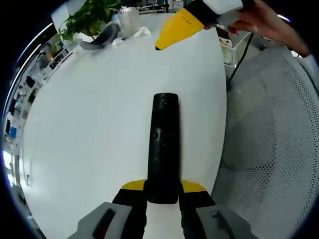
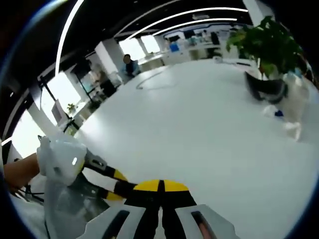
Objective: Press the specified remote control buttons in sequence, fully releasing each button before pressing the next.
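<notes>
A long black remote point(image 1: 163, 144) lies lengthwise over the white table point(image 1: 94, 124), its near end clamped between the yellow-tipped jaws of my left gripper point(image 1: 163, 189). My right gripper point(image 1: 167, 39) comes in from the top right, held by a hand point(image 1: 261, 22), its yellow jaws pressed together and hovering well beyond the remote's far end. In the right gripper view, my right gripper point(image 2: 160, 187) has its tips meeting with nothing between them. The left gripper point(image 2: 115, 183) sits at the lower left there, and the remote is hidden.
A potted plant point(image 1: 89, 17), a clear cup point(image 1: 128, 19), crumpled tissue point(image 1: 141, 32) and a grey dish point(image 1: 102, 40) stand at the table's far end. A grey mesh chair point(image 1: 271, 134) sits beside the table edge. Office desks and people fill the background point(image 2: 149, 50).
</notes>
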